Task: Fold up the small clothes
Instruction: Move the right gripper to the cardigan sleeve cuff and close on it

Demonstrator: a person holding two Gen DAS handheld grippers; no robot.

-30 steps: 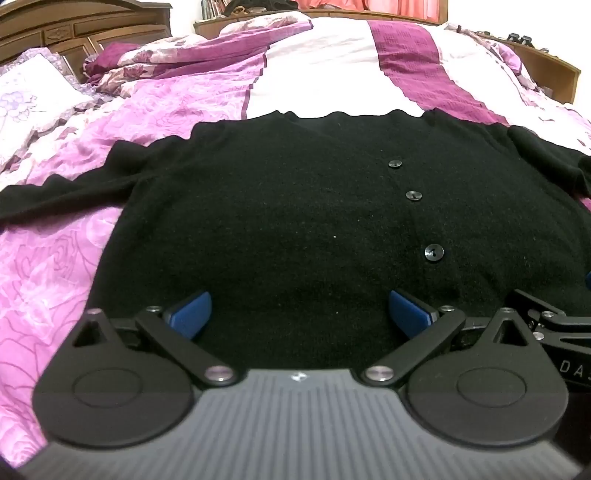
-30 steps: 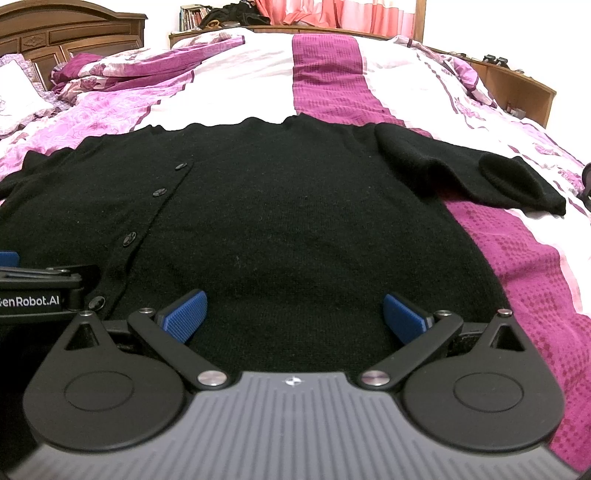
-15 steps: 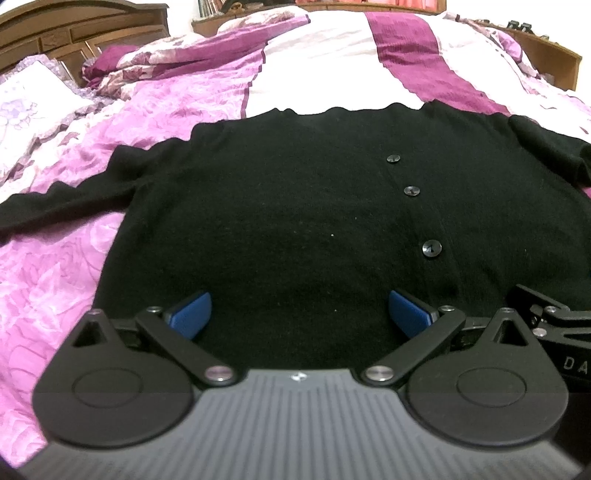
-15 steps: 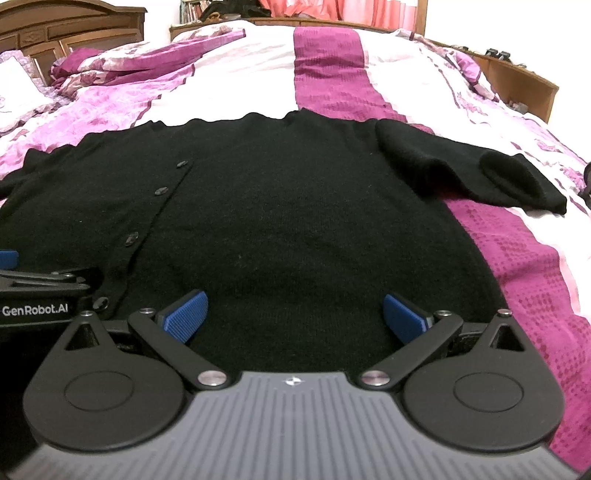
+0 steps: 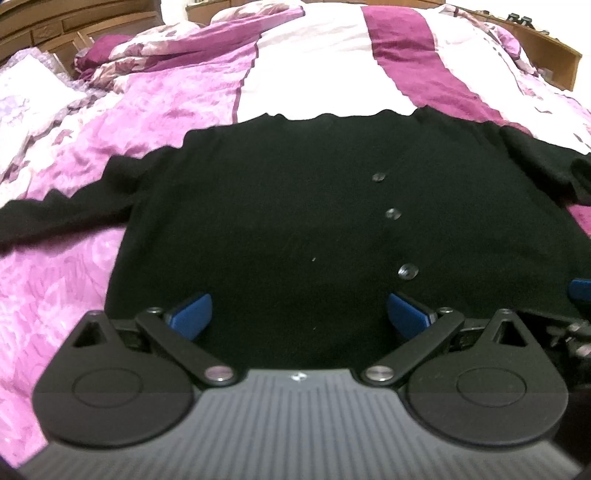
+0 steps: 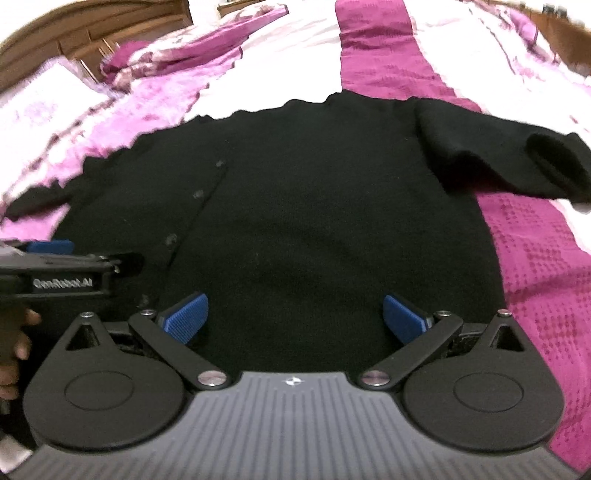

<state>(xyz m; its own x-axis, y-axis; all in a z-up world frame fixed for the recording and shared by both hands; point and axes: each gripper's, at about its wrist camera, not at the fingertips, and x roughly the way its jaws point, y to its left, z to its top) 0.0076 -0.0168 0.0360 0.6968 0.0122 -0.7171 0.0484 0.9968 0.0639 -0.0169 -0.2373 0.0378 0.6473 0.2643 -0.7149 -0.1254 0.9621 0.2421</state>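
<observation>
Your left claw sits at the near hem of the black cardigan, its blue pads spread wide apart with nothing between them but the knit lying below. Your right claw is beside it over the same hem, also spread wide and gripping nothing; one of its blue pads stands just right of the button placket. In the right wrist view your left claw shows at the left edge as a black body with white lettering, and your hand wraps its handle there. In the left wrist view a blue tip of the right claw peeks in at the right edge.

The cardigan lies flat on the bed, front up and buttoned, hem toward you and neckline away. A row of dark buttons runs up the placket. Its left sleeve stretches out sideways across the pink floral part of the bedspread. Its right sleeve lies out to the other side, the cuff bent back on itself over a magenta stripe.

Beyond the neckline the bedspread runs on in white and magenta bands, with a rumpled floral quilt heaped at the far left. A wooden headboard stands behind that.
</observation>
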